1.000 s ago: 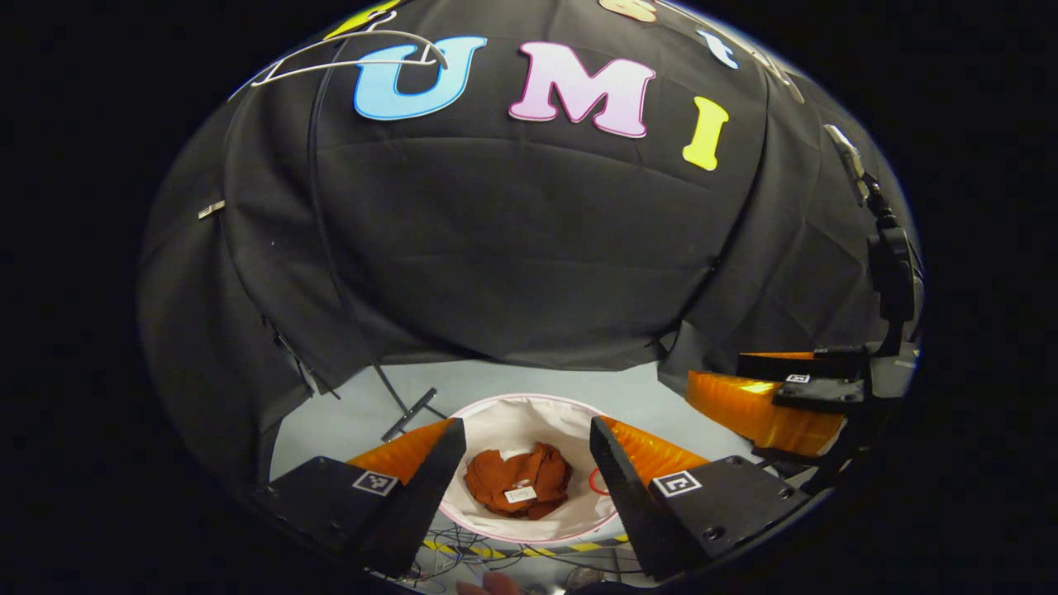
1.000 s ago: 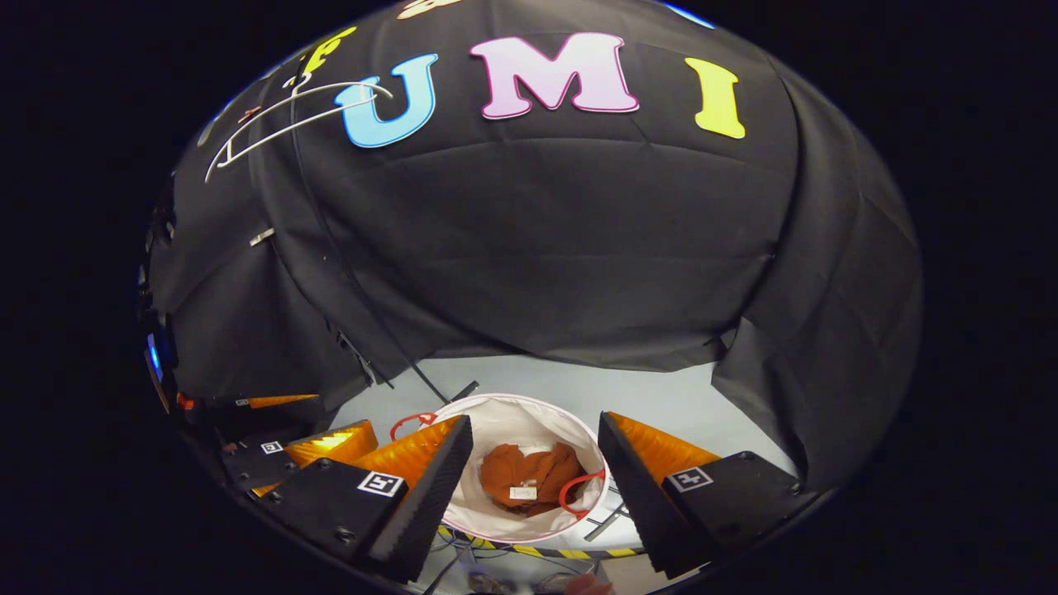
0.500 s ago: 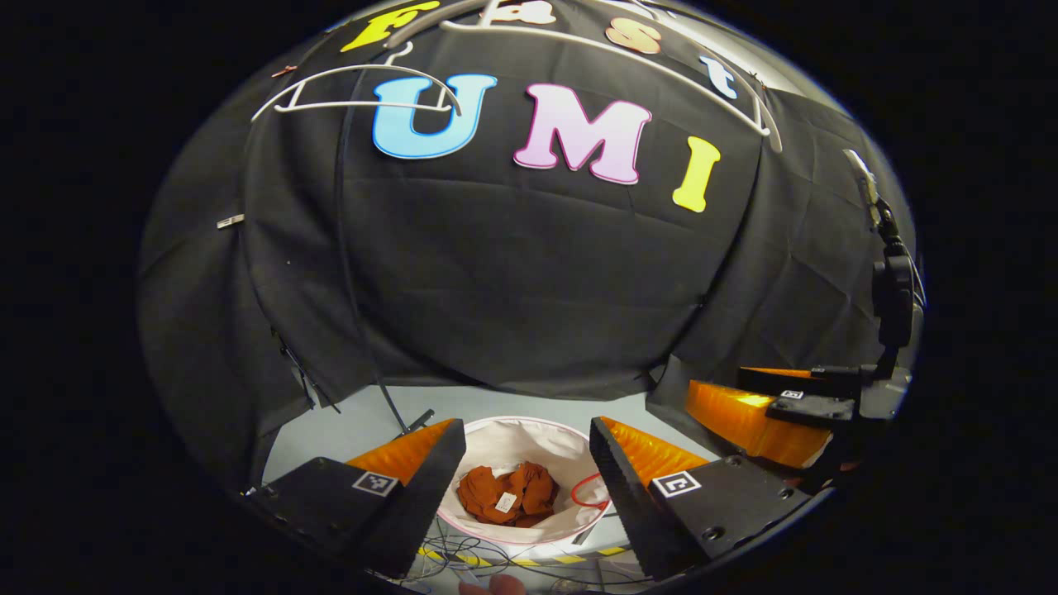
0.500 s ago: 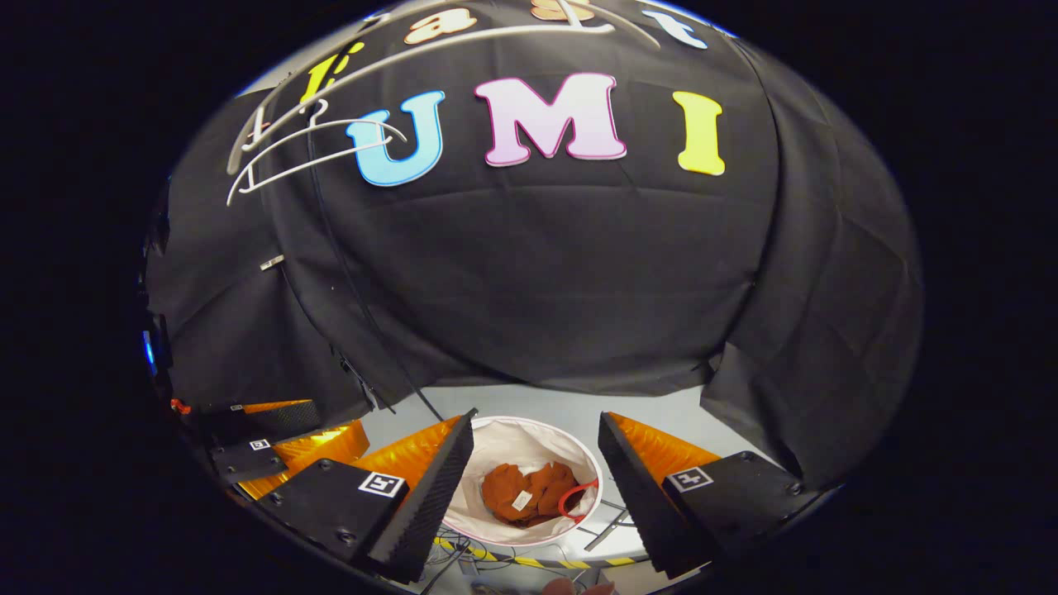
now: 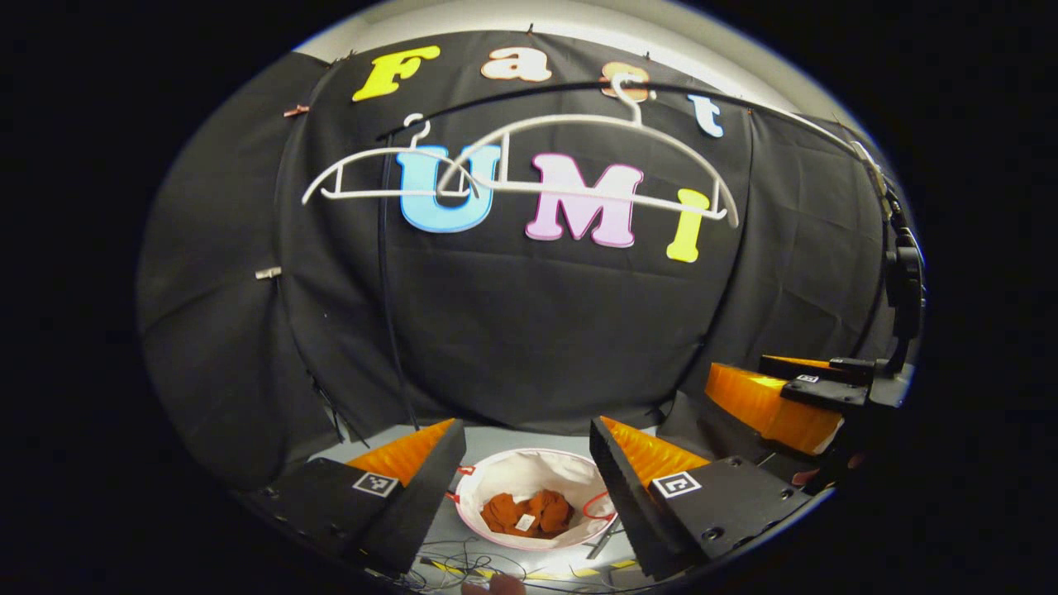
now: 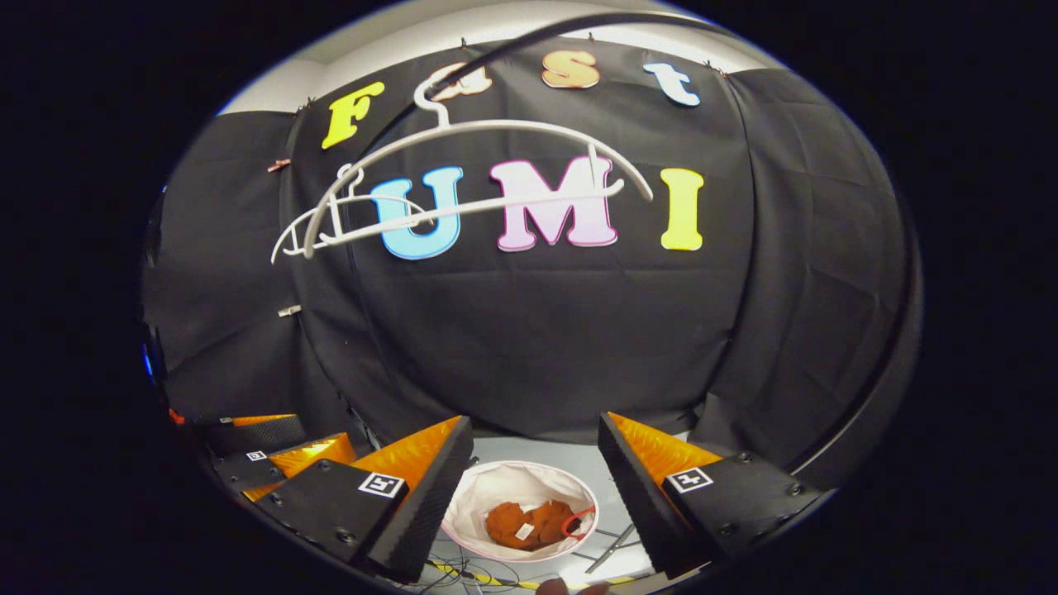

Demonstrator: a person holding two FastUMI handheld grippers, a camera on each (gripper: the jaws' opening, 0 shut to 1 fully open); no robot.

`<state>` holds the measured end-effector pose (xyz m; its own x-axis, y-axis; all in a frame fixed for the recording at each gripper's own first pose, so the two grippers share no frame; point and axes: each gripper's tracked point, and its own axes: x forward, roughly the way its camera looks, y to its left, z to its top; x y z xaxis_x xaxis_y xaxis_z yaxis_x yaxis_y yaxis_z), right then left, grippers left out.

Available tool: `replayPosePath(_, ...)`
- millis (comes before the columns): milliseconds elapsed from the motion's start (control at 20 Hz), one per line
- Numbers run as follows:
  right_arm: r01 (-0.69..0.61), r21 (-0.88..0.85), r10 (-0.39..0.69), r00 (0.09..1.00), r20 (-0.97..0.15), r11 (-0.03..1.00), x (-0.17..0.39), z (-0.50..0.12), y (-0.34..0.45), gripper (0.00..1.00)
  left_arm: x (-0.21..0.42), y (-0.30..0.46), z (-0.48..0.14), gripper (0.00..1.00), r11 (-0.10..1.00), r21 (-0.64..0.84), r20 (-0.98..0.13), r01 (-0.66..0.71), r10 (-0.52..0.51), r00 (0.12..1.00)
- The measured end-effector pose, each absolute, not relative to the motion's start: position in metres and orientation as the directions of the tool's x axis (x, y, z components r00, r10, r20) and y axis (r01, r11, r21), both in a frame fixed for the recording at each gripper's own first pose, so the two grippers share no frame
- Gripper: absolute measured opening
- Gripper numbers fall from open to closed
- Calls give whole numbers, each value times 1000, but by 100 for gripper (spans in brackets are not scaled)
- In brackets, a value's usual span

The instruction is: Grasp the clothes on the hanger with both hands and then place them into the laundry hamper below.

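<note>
Left gripper view, left to right: two bare white hangers (image 5: 529,161) across upper centre of frame, hooked on a dark rail (image 5: 744,103), nothing draped on either. Left tool (image 5: 525,463) at bottom centre, jaws wide, nothing between them. Laundry hamper (image 5: 496,483) seen through the gap, on the floor (image 5: 450,529), rust-coloured clothes (image 5: 529,512) bunched at its bottom, small white tag on top. Right tool (image 5: 785,397) at right edge of frame, mid-height, side-on; opening not readable from this angle.

Right gripper view, left to right: left tool at lower left edge, partly hidden. Hangers (image 6: 463,182) upper centre-left, empty. Right tool (image 6: 533,471) bottom centre, jaws wide and empty. Hamper (image 6: 479,516) straight below between the fingers, clothes (image 6: 529,522) inside, red handle loop (image 6: 574,522) at right side of rim.

Key relation: clothes lie below and ahead of both tools, well apart from each, framed between the fingers in both views. No clear long axis, just a crumpled heap. Neither tool noticeably nearer; both look about level, side by side, pointing toward the booth wall with the hamper low in frame.

Judgement: task reads as done, garment in hamper, hangers clear, both tools released. No further grasp needed unless another garment appears; none visible on the rail.
</note>
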<state>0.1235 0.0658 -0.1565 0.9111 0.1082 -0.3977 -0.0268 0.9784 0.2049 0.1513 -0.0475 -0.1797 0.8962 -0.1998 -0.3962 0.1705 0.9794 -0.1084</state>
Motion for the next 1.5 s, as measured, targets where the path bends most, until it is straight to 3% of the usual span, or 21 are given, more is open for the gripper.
replayPosePath(650, -6, 154, 44, 969, -243, 988, 50, -35, 60, 99, 51, 3, -51, 95, 972, -174, -186, 155, -187, 965)
replayPosePath(950, 14, 88, -5, 995, -101, 996, 26, 21, 50, 98, 13, 14, -17, 92, 980, -82, -114, 182, -191, 975)
replayPosePath(1000, 14, 87, -8, 997, -78, 996, 23, 30, 50, 94, 6, 12, -12, 92, 978, -81, -99, 192, -200, 975)
replayPosePath(1050, 16, 80, -12, 999, -53, 997, 19, 39, 50, 98, 0, 11, -4, 95, 976, -78, -81, 202, -208, 975)
replayPosePath(1100, 17, 73, -15, 999, -36, 997, 15, 46, 50, 94, -5, 12, 1, 95, 976, -72, -68, 208, -212, 975)
replayPosePath(1150, 18, 71, -16, 1000, -21, 997, 11, 52, 51, 98, -10, 11, 6, 92, 973, -71, -60, 217, -222, 973)
replayPosePath(1500, 15, 50, -16, 1000, 20, 999, -8, 62, 61, 98, -24, 11, 29, 95, 962, -20, 1, 272, -272, 962)
